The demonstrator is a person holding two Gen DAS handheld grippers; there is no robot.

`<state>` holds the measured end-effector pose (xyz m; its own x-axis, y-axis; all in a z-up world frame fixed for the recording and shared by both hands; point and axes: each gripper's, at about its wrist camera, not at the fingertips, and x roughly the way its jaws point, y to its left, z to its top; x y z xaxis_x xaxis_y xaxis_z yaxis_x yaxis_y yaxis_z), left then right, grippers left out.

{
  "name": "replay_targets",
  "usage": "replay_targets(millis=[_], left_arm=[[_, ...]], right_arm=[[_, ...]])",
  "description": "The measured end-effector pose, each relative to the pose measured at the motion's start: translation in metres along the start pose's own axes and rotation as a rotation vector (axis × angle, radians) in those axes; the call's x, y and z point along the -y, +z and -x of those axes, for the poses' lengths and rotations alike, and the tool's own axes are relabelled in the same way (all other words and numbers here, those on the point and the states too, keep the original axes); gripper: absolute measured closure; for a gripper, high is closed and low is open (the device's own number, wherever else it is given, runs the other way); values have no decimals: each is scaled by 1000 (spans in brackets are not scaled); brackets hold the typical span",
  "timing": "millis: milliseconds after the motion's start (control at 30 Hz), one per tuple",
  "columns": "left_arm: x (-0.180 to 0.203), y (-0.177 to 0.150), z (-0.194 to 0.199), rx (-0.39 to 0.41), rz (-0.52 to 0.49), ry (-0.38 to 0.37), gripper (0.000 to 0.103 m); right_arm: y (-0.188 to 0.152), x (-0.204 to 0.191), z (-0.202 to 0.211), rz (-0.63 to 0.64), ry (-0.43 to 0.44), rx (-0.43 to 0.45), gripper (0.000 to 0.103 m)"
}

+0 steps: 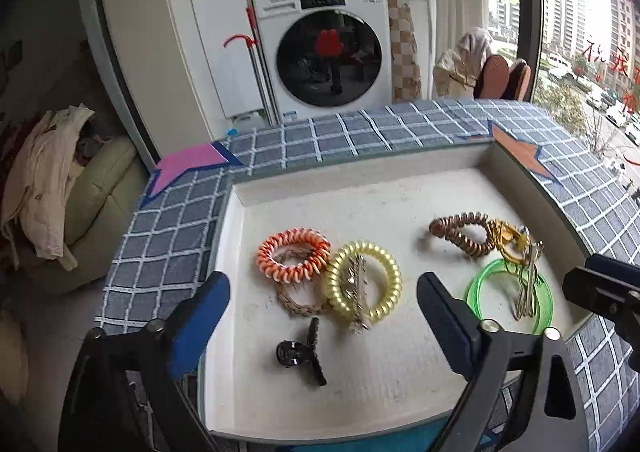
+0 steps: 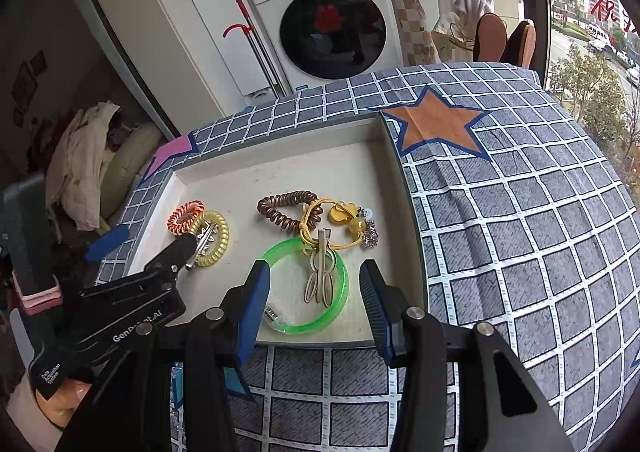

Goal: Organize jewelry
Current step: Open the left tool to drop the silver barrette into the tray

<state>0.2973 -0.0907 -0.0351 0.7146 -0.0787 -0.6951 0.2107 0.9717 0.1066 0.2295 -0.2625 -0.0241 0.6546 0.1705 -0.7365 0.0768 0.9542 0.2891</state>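
- My left gripper (image 1: 324, 292) hangs wide open, empty, above the black claw clip (image 1: 302, 352) in the tray (image 1: 360, 404).
- My right gripper (image 2: 314, 292) is parted, empty, over the green bangle (image 2: 308, 288).

Green bangle (image 2: 320, 316), yellow coil tie (image 1: 364, 282), blue-grey white-checked cloth (image 2: 520, 232)
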Motion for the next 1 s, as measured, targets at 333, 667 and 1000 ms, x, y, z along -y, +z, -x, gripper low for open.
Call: replay_targets(millis=[333, 667, 1000], left_arm=[[-5, 2, 9, -11, -14, -11, 0], [-14, -5, 19, -46, 8, -22, 0], [-22, -28, 32, -75, 43, -33, 0]], right_arm=[[-2, -3, 2, 6, -14, -7, 52], [-3, -17, 0, 61, -61, -21, 29], [-14, -21, 7, 84, -86, 12, 0]])
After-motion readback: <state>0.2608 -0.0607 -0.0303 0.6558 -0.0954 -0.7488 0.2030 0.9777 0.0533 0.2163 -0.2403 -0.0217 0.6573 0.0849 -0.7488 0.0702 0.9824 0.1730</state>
